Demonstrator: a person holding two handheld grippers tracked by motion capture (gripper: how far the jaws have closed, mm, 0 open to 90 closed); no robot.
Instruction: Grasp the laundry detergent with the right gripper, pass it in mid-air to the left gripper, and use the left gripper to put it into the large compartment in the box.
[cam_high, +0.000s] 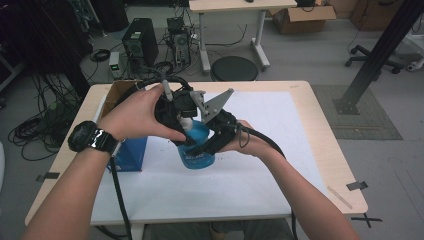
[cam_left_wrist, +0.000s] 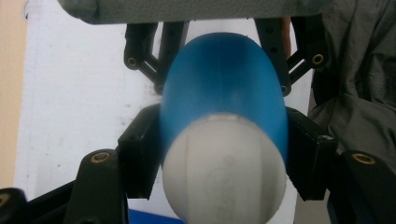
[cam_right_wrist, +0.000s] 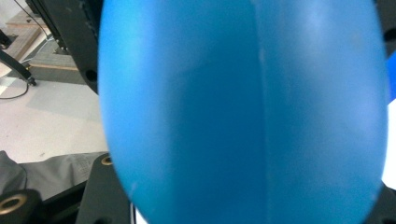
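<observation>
A blue plastic bottle (cam_high: 198, 150) with a white cap (cam_high: 186, 123) stands upright at the middle of the white-covered table (cam_high: 250, 185). My left gripper (cam_high: 181, 116) comes down on it from above. In the left gripper view its jaws press on both sides of the white cap (cam_left_wrist: 224, 177), just where the blue bottle (cam_left_wrist: 224, 79) begins. My right gripper (cam_high: 214, 141) reaches in from the right, shut on the bottle's body. Seen from the right gripper, the blue bottle (cam_right_wrist: 243, 112) sits close up between the black jaws of that gripper (cam_right_wrist: 247, 200).
A blue box (cam_high: 128, 152) stands just left of the bottle, with an open cardboard box (cam_high: 116, 92) behind it at the table's far left. Grey cloth (cam_left_wrist: 359, 70) lies at the right in the left gripper view. Bare white sheet stretches right and toward me.
</observation>
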